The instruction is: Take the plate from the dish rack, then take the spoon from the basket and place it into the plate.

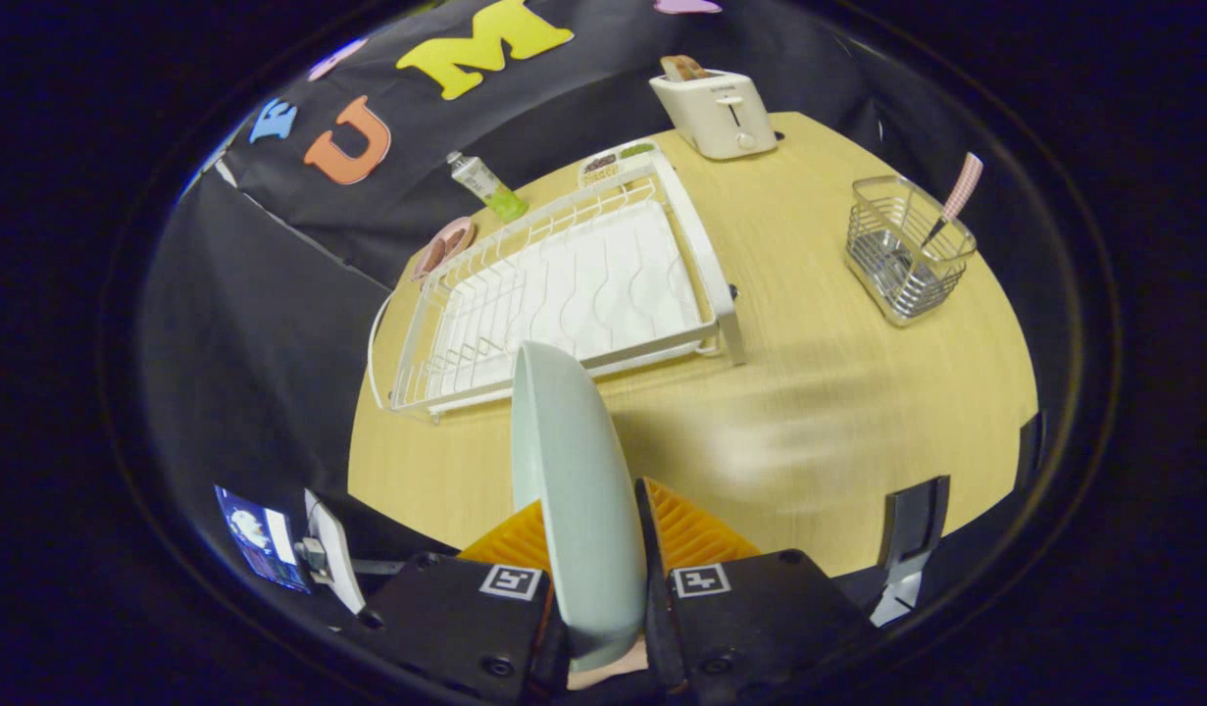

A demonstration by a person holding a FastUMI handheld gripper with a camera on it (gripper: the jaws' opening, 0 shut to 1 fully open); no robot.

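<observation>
Fingers clenched on pale green round plate, held edge-on and clear of white wire dish rack at 12 o'clock, ready for wooden surface. Pink-handled spoon upright in wire basket at 2 o'clock, awaiting pickup.

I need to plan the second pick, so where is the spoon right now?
In the gripper view, the spoon stands handle-up in the wire basket on the table, beyond the tongs, past the dish rack, near the toaster.
</observation>
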